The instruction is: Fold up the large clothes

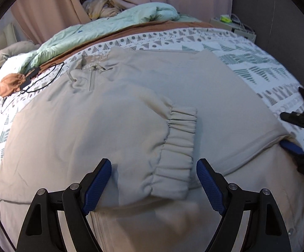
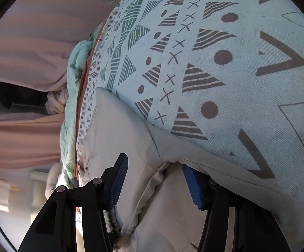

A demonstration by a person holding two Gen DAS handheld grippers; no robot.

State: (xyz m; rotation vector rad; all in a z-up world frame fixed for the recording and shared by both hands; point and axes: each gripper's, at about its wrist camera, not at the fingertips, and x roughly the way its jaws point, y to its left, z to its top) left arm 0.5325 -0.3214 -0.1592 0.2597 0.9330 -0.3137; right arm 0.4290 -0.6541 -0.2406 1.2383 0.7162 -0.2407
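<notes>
Jacket (image 1: 143, 96), beige and zipped, lies flat on the patterned bed (image 1: 257, 58), collar toward 11 o'clock, one sleeve (image 1: 135, 138) already folded across the chest so the cuff rests in the middle. Left gripper (image 1: 154, 185) hangs over that cuff with jaws wide, gripping nothing. Right gripper (image 2: 155, 183), at 3 o'clock, stands half open with the side hem between its jaws, I think for the next fold. The collar label is not readable.

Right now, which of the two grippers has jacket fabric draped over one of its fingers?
The right gripper: the beige jacket covers one finger. The left gripper hangs open over the folded sleeve cuff.
</notes>
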